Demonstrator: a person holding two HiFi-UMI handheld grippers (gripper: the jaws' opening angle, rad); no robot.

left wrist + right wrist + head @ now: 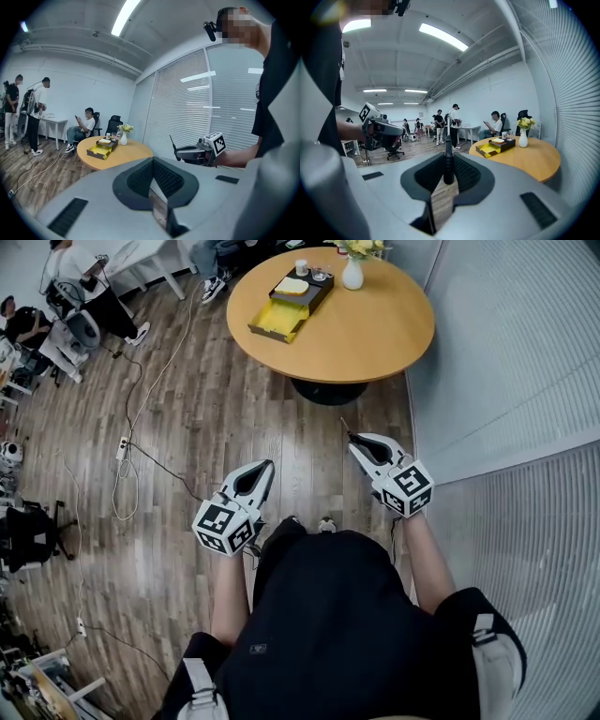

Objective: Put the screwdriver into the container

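**Screwdriver pinched in the right tool, container far ahead**

The right tool (356, 440) has its jaws nearly closed on the dark handle of the screwdriver (448, 161). The handle stands upright between the pads, and the thin shaft pokes out past the tool's tip. The left tool (266, 465), level with it and well apart to its left, has its jaws pressed together on nothing. The open yellow-and-black container (281, 317) lies on the round counter (375, 334), well ahead of both tools.
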